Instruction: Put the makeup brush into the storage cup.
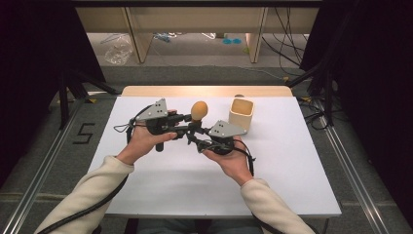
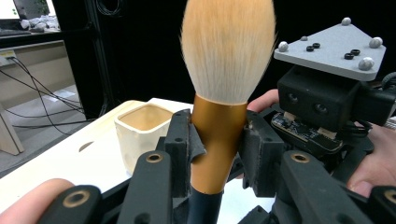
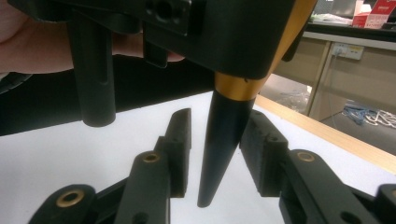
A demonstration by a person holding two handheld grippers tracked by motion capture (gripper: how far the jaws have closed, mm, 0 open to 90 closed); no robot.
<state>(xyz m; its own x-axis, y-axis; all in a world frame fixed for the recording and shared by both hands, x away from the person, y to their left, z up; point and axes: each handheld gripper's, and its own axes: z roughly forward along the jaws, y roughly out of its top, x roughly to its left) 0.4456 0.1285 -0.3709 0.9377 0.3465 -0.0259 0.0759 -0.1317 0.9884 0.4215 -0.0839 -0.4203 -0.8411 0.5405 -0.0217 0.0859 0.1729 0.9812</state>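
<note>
nearby, cream cup point(image 1: 241, 114) beside upright brush point(image 1: 198, 111); path unobstructed.

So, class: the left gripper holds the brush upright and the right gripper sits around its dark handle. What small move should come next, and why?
Probably close the right gripper fully on the brush handle. Its fingers flank the dark tapered handle with gaps on both sides, while the left gripper clamps the gold collar, so the right has no grip yet.

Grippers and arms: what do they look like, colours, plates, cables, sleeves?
Both the left gripper and right gripper are black, two-jawed, with brass-coloured pivot rings and a grey three-cornered plate on top. A black cable trails along the left forearm. Cream long sleeves.
</note>
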